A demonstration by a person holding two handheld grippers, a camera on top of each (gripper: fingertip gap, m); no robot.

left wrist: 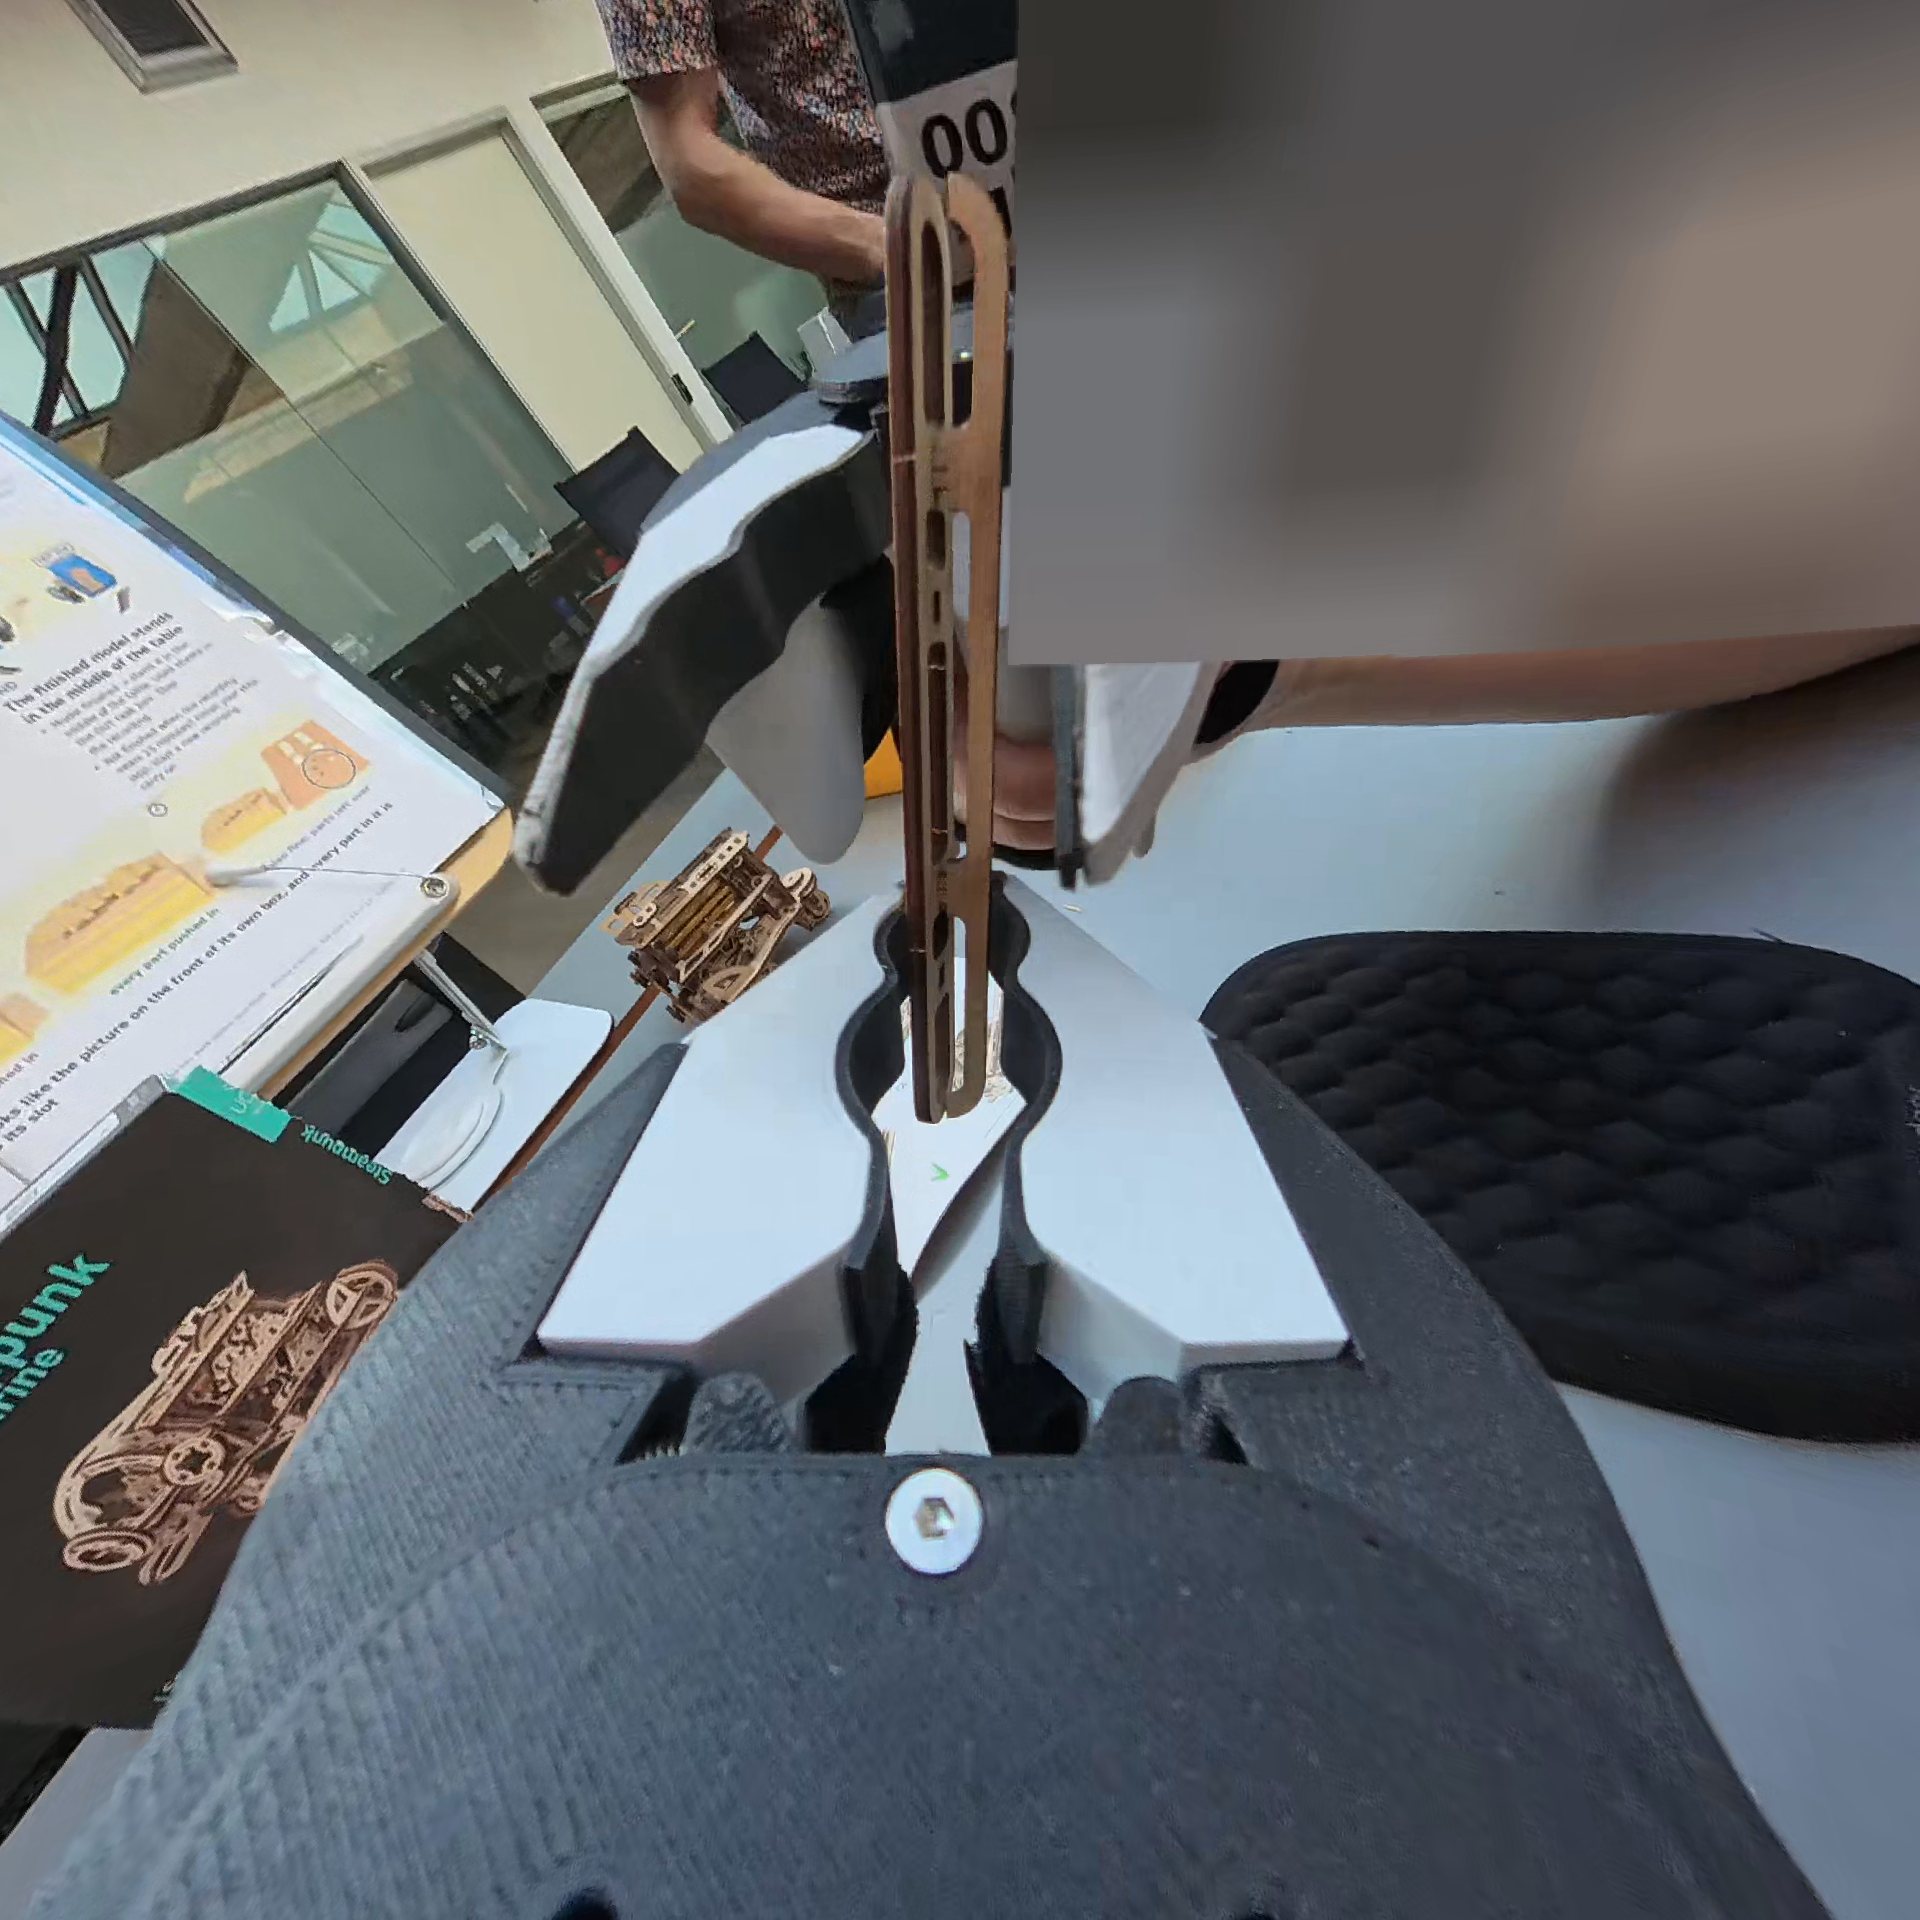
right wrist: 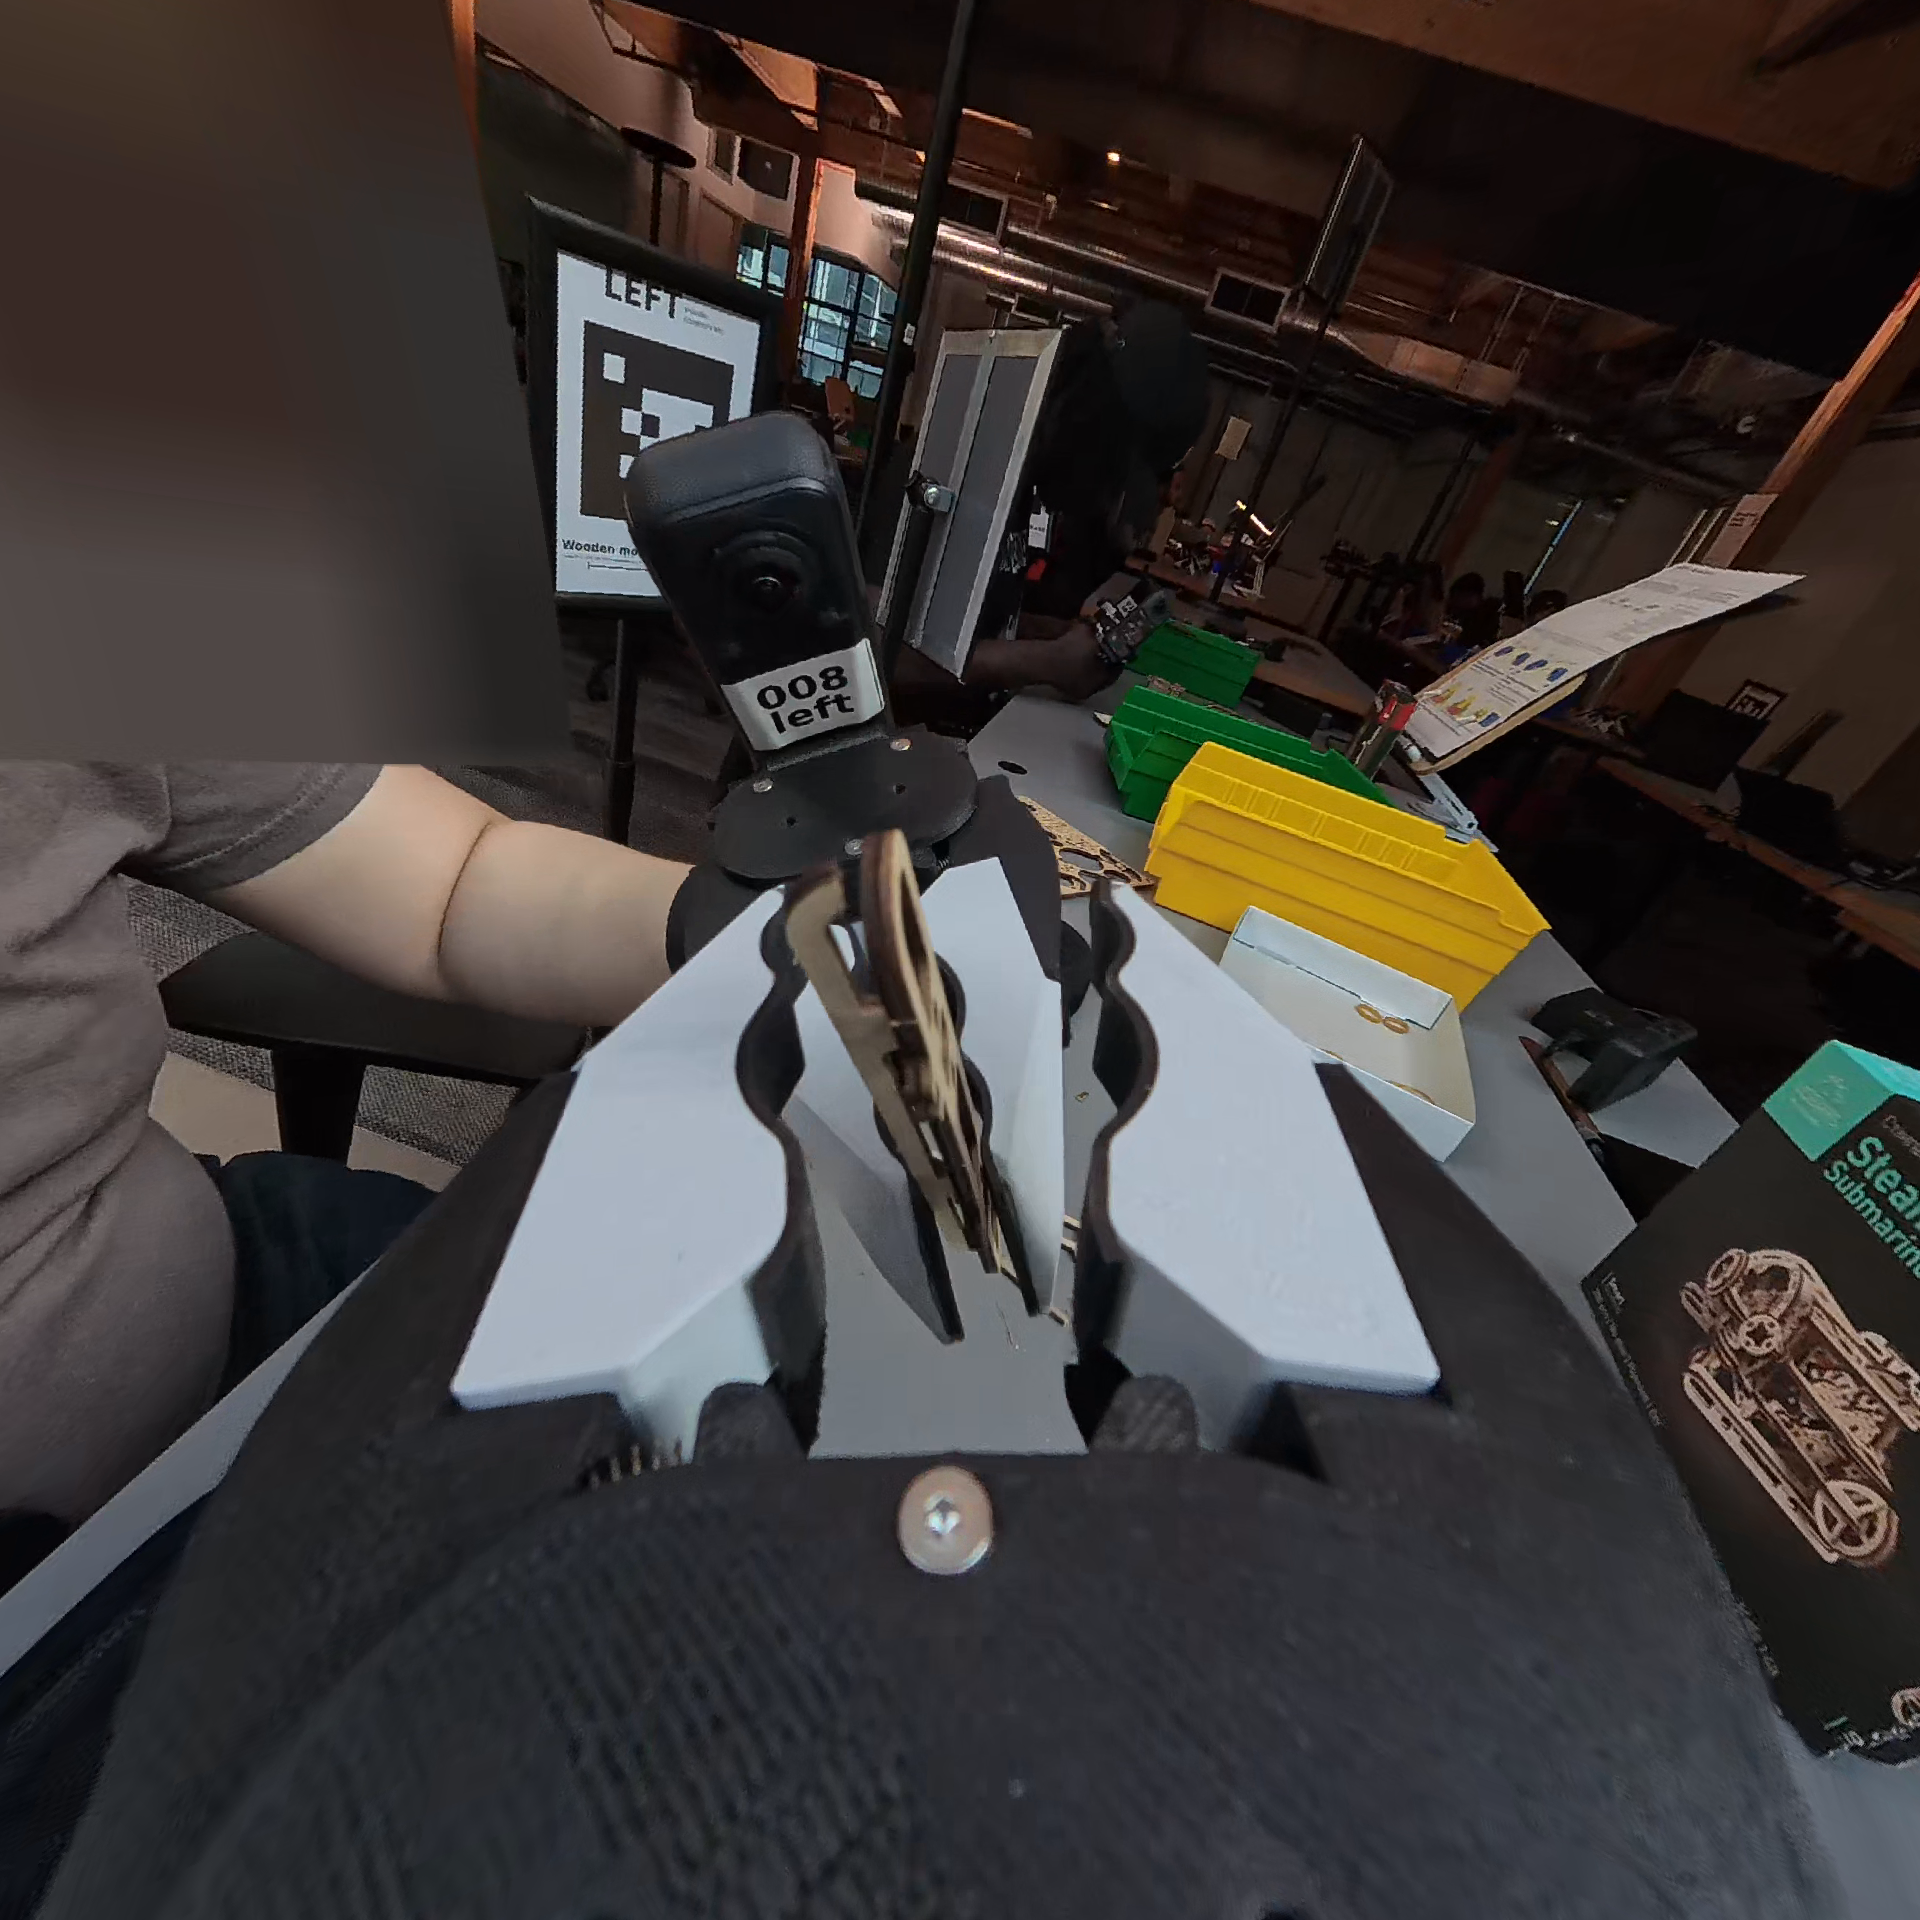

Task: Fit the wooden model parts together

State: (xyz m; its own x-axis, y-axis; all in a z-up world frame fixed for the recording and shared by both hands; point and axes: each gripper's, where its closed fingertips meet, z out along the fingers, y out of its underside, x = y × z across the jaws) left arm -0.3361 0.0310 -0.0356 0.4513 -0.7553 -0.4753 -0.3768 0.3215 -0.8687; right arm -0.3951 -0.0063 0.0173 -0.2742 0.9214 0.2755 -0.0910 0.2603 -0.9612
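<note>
My left gripper (left wrist: 951, 997) clamps the slotted wooden part (left wrist: 948, 623) upright above the desk (left wrist: 1455, 821); my right gripper (right wrist: 940, 997) stands apart around it. Toward the far edge, a white box (right wrist: 1382, 1029) holds small rings (right wrist: 1380, 1021); I cannot see inside the yellow bin (right wrist: 1340, 862).

Wooden parts (left wrist: 945, 665): upright between the left gripper (left wrist: 951, 997) fingers; right gripper (left wrist: 831, 727) just behind.
Finished model (left wrist: 717, 935): on the table (left wrist: 1455, 831), behind and left of the left gripper.
Box (left wrist: 197, 1351): near left.
Instruction sheet (left wrist: 156, 790): propped behind the box.
Pad (left wrist: 1621, 1164): right.
Bins (right wrist: 1340, 862): right of right gripper (right wrist: 935, 1039); tray (right wrist: 1351, 1018) in front of them.
</note>
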